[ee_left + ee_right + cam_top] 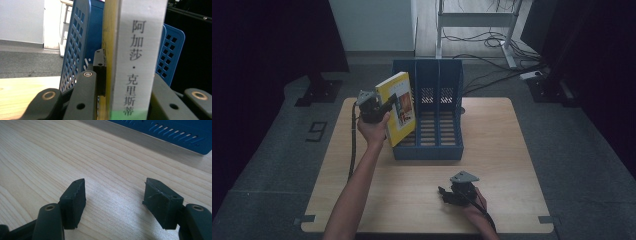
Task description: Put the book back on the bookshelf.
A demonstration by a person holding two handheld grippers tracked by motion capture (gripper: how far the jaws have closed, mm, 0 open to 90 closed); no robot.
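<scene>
A yellow book [398, 107] is held upright and tilted at the left end of the blue file rack [434, 150], over its leftmost slot. My left gripper [384, 107] is shut on the book from its left side. In the left gripper view the book's white spine [136, 57] with printed characters stands clamped between the black jaws, with the rack's blue dividers [75, 47] behind it. My right gripper [443, 192] rests low on the table near the front edge, open, with nothing between its fingertips [75, 197], just bare wood.
The wooden table [492, 165] has free room in front of the rack and on the right. The rack's blue wall [175, 135] lies ahead of the right gripper. Cables and a desk frame [472, 20] stand on the floor beyond the table.
</scene>
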